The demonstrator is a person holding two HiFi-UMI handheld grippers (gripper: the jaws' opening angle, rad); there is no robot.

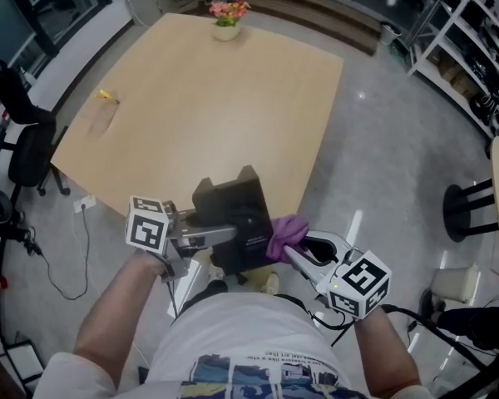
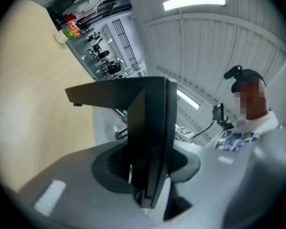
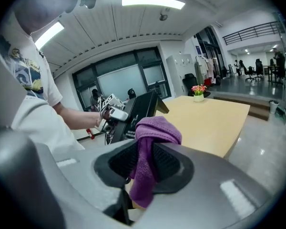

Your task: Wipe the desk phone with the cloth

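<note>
The black desk phone [image 1: 237, 223] is held up over the near edge of the wooden table [image 1: 200, 115], with its back panel facing me. My left gripper [image 1: 224, 235] is shut on the phone's left side; in the left gripper view its dark body [image 2: 150, 128] stands edge-on between the jaws. My right gripper [image 1: 293, 252] is shut on a purple cloth [image 1: 287, 233], which bunches at the phone's right edge. In the right gripper view the cloth [image 3: 150, 147] hangs folded between the pads, and the phone [image 3: 138, 113] shows just beyond it.
A flower pot [image 1: 226, 19] stands at the table's far edge, and a small yellow object [image 1: 106, 96] lies near its left side. A black office chair [image 1: 21, 131] is at the left, a stool [image 1: 474, 206] at the right, with shelving behind it.
</note>
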